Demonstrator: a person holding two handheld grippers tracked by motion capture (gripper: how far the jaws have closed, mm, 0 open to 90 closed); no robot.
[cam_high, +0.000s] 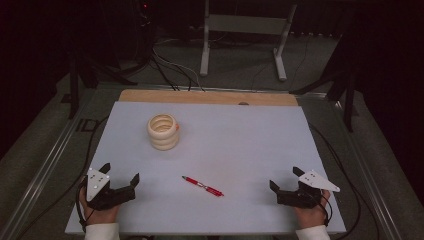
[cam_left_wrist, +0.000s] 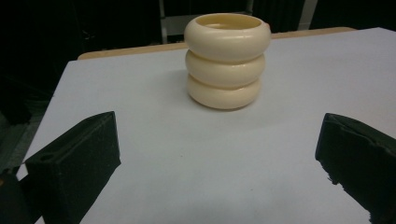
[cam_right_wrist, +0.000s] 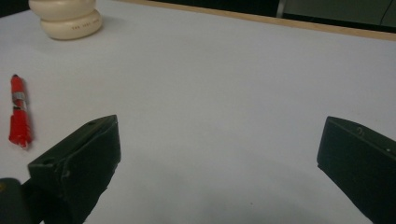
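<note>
Both pairs of fingers stand spread wide and hold nothing: the left gripper (cam_high: 120, 176) rests on the surface well in front of the cream ringed holder (cam_high: 163, 131), the right gripper (cam_high: 284, 178) farther off to the holder's right. A red pen (cam_high: 202, 186) lies flat between them, apart from the holder. This looks like the starting step. Next, the right gripper likely must turn toward the pen and close across its barrel.
</note>
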